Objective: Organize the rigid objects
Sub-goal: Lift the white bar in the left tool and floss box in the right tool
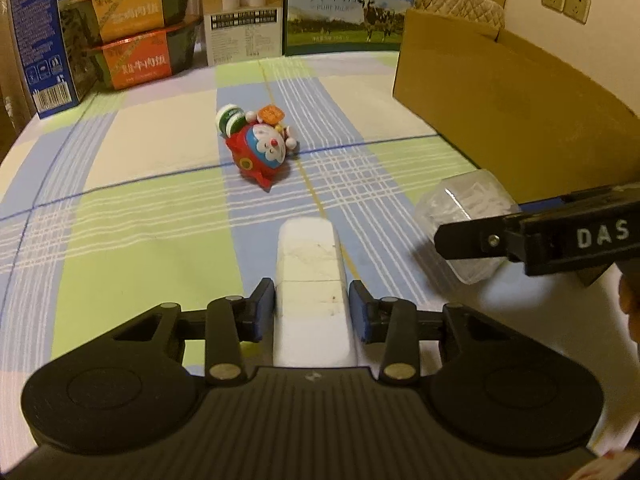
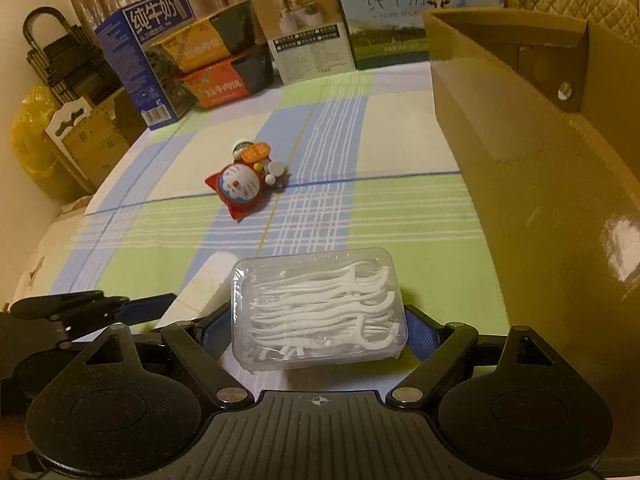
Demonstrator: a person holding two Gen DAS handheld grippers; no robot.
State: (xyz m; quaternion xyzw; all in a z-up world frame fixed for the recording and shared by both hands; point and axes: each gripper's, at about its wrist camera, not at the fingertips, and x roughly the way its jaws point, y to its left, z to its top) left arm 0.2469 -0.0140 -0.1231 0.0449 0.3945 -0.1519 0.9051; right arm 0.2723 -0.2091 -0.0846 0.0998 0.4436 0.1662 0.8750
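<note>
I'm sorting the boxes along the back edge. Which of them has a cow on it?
The pale blue milk box, rightmost in the back row beside the brown carton. The dark blue milk box at the left end shows only text, no cow.

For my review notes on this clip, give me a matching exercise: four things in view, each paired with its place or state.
Things:
1. white block
2. clear box of floss picks
3. cartoon figurine
4. brown cardboard box

Places or states:
A. lying on its side mid-cloth
B. between the left gripper's pads
C. standing open along the right edge
D. between the right gripper's pads

Pairs: 1-B, 2-D, 3-A, 4-C
</note>
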